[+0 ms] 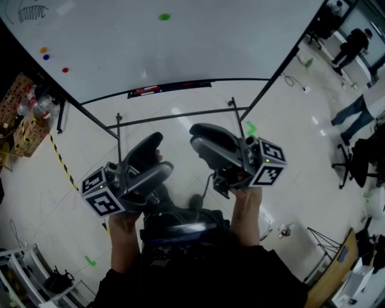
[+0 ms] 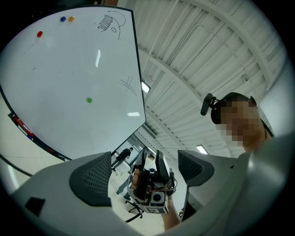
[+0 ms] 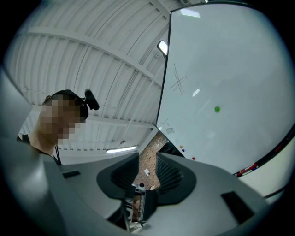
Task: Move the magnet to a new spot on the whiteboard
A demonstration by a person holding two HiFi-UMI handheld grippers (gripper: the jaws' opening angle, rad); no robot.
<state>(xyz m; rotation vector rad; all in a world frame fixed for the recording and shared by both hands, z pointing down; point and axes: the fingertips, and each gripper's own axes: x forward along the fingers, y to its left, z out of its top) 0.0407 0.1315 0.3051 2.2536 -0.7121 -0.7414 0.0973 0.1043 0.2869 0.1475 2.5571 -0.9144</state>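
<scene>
The whiteboard (image 1: 180,42) fills the top of the head view, with a green magnet (image 1: 164,17) high on it. An orange magnet (image 1: 43,50), a blue magnet (image 1: 46,57) and a red magnet (image 1: 65,70) sit near its left edge. Both grippers are held low by the person's body, far from the board. My left gripper (image 1: 161,153) is open and wide, with nothing between its jaws (image 2: 144,161). The green magnet (image 2: 89,99) shows well beyond it. My right gripper (image 1: 195,137) holds nothing, its jaws only a narrow gap apart (image 3: 147,159). The green magnet (image 3: 216,109) is distant there too.
A marker tray (image 1: 168,88) runs along the board's lower edge, above the stand's metal bars (image 1: 180,114). Boxes and bottles (image 1: 27,114) crowd the floor at left. People (image 1: 355,45) and office chairs (image 1: 361,156) are at right, with shelving (image 1: 24,283) at lower left.
</scene>
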